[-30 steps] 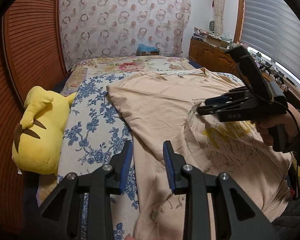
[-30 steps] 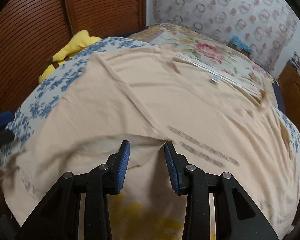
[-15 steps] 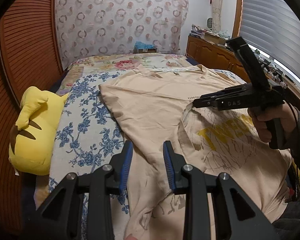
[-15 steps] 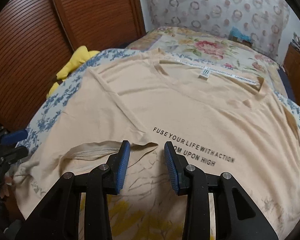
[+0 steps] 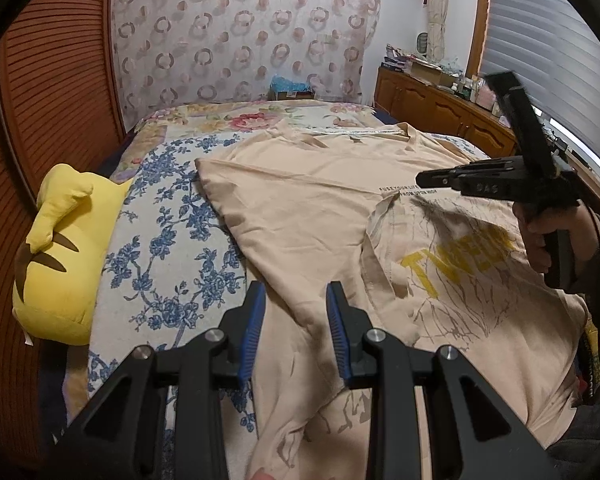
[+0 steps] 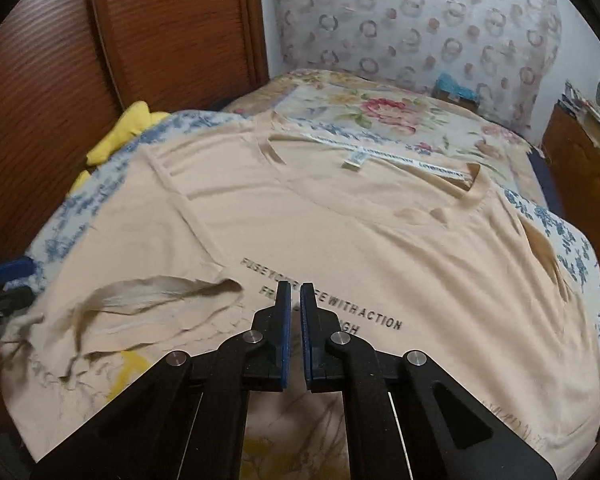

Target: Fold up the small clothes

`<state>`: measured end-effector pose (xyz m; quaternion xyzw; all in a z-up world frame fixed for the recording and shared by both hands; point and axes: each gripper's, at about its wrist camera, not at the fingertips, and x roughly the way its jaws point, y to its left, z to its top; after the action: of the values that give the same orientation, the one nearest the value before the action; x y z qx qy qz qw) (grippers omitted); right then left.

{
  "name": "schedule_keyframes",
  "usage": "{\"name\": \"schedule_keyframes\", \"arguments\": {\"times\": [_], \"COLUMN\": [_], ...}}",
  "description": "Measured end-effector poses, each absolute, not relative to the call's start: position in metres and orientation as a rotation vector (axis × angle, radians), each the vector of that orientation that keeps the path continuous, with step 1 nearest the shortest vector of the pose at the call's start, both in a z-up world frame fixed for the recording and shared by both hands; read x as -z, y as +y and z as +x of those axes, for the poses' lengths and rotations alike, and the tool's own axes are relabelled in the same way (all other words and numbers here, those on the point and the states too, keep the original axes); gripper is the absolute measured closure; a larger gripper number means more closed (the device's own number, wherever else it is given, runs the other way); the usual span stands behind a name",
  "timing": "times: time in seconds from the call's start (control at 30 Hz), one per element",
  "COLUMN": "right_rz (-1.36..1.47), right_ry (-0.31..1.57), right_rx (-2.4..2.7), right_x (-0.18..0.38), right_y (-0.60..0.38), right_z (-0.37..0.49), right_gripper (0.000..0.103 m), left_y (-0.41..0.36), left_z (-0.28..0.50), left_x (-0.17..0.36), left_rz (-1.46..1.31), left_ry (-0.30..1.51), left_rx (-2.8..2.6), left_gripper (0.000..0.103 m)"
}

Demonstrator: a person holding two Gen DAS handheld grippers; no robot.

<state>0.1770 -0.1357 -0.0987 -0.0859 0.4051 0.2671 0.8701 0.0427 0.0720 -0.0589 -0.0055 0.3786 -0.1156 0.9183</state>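
Observation:
A beige T-shirt (image 5: 300, 192) lies spread on the bed, collar at the far end. Its near part (image 5: 460, 264) is turned up over the chest and shows a yellow print inside out. My left gripper (image 5: 296, 292) hangs open over the shirt's left edge, with cloth below it and nothing pinched. My right gripper (image 6: 295, 288) is shut with nothing between its blue pads. It hovers above the black lettering, just right of the turned-up hem (image 6: 148, 304). In the left wrist view the right gripper (image 5: 422, 179) is in the air, held by a hand (image 5: 548, 236).
A yellow plush toy (image 5: 60, 248) lies at the bed's left side against brown slatted doors (image 5: 52, 80). The bedspread (image 5: 168, 248) has a blue floral print. A wooden cabinet (image 5: 440, 108) with clutter on top runs along the right under the window blind.
My right gripper's jaws went from open to shut, with no cloth in them, and it moved forward past the hem. The left gripper kept still and open.

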Motion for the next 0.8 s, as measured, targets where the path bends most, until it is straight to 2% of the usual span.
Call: {"name": "schedule_keyframes", "arguments": {"times": [0.03,0.1,0.13,0.17,0.37,0.6,0.8], "right_rz": [-0.177,-0.182,-0.188,-0.193,-0.154,-0.302,-0.291], "right_ry": [0.844,0.835,0.83,0.831,0.926,0.938,0.923], "right_rx": [-0.572,-0.6,-0.603,-0.609,-0.571,-0.553,-0.573], "right_x": [0.097,0.093,0.092,0.092,0.107,0.116,0.118], "right_y": [-0.134,-0.124,-0.119,-0.112,-0.088,-0.09,-0.104], "right_z": [0.176,0.173,0.172,0.173,0.193,0.177,0.176], "right_gripper": [0.1,0.091,0.082,0.081,0.081,0.081,0.095], "left_y": [0.072,0.072,0.072,0.072,0.074,0.076,0.076], "left_z": [0.044,0.044,0.044,0.044,0.044,0.043,0.044], "left_x": [0.059,0.06,0.06,0.06,0.064,0.069,0.07], "left_rz": [-0.014,-0.02,-0.02,-0.019,-0.025,-0.021,-0.023], "left_ry": [0.779,0.78,0.78,0.78,0.788,0.803,0.806], "left_rx": [0.234,0.235,0.237,0.235,0.232,0.228,0.227], "left_gripper": [0.074,0.074,0.074,0.074,0.074,0.074,0.074]}}
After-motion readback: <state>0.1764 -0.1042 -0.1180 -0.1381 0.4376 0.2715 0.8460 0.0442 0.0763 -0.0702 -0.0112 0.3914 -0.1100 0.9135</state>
